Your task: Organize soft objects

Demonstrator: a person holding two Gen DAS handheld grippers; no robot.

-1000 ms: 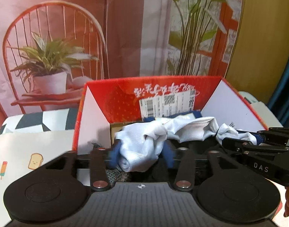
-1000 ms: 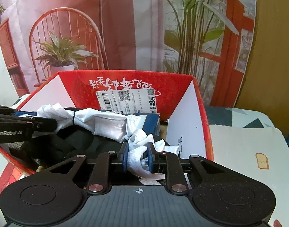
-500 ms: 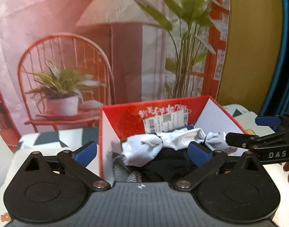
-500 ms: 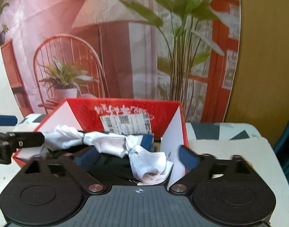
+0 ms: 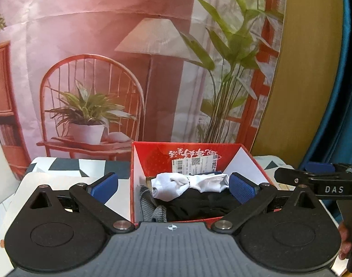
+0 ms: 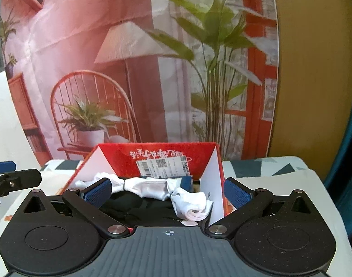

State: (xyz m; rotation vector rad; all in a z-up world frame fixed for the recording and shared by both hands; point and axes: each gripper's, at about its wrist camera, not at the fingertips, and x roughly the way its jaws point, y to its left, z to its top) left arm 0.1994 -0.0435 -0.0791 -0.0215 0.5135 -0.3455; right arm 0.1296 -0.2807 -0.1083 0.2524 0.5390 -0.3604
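A red cardboard box with white flaps stands open on the table. Inside it a knotted white cloth lies across black fabric, with a grey knit piece at the box's left side. My left gripper hangs wide open in front of and above the box, nothing between its blue pads. My right gripper is likewise open and holds nothing. One end of the white cloth droops by the right flap.
A printed backdrop of a chair, lamp and plants rises behind the table. The table cover has geometric and cartoon prints. Each gripper shows at the edge of the other's view: the right one, the left one.
Both grippers let go of the white cloth, opened wide and pulled up and back from the box. The cloth now rests in the box.
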